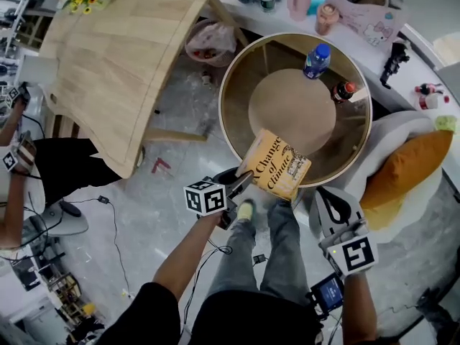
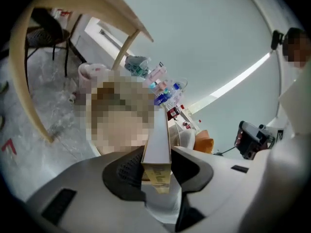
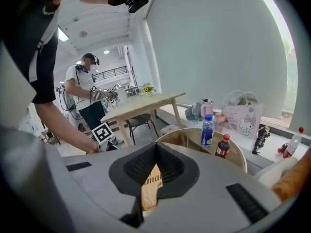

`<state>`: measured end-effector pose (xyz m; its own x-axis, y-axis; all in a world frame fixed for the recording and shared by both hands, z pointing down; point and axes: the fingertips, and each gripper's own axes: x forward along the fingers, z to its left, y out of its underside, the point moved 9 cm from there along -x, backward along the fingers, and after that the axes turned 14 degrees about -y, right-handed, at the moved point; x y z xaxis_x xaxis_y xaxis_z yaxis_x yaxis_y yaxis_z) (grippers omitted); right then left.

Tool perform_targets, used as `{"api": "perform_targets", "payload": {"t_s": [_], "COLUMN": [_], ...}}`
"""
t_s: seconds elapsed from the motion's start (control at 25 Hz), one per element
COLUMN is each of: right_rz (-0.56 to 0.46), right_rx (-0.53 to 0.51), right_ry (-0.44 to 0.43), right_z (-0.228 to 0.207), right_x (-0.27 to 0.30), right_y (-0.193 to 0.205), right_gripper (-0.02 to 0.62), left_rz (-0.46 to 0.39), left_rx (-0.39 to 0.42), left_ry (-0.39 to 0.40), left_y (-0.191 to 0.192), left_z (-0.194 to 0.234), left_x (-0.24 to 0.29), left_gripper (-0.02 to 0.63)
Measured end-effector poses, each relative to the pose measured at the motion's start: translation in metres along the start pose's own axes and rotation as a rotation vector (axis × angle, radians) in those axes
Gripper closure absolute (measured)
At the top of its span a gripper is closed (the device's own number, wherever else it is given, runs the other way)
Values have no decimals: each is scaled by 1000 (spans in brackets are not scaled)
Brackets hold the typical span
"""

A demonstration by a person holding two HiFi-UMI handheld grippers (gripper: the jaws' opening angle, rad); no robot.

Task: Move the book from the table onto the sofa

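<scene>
My left gripper [image 1: 243, 180] is clamped on one lower corner of the book [image 1: 277, 165], which hangs tilted in the air over the near rim of the round tabletop [image 1: 224, 92]. I judge that corner hold to be the weak spot: most of the book's weight sits off the pads [image 2: 126, 171], so it could pivot, sag open or slip out on the way across. My right gripper [image 1: 323, 194], just off the tabletop's near-right edge, has its jaws together on nothing. It sits between the book and the sofa [image 1: 392, 131] to the tabletop's right, so the two could collide. Only the left gripper view shows both pads pressing the book's edge. Only the head view shows the sofa with its orange cushion [image 1: 406, 171]. The right gripper view catches the book through the slit below its tips, plus a second person [image 3: 87, 91] beyond the tabletop's left side
</scene>
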<state>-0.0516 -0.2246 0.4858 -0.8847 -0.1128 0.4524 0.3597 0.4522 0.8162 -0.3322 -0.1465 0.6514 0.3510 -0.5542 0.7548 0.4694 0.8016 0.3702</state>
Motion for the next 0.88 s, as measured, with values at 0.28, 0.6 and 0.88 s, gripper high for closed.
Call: {"api": "perform_targets", "payload": {"t_s": [0.28, 0.6, 0.88], "right_rz": [-36, -97, -108], "right_rx": [-30, -61, -56], "right_ry": [30, 71, 104], "right_z": [-2, -5, -7], "right_x": [-26, -39, -41], "right_y": [-33, -45, -41], "right_gripper": [589, 589, 589], "left_rz": [-102, -158, -149], "left_rx": [265, 552, 645], "left_ry": [-206, -276, -252], "left_y": [-55, -50, -46], "left_z": [-37, -77, -84], "left_x": [-22, -12, 15], "left_gripper": [448, 448, 418]}}
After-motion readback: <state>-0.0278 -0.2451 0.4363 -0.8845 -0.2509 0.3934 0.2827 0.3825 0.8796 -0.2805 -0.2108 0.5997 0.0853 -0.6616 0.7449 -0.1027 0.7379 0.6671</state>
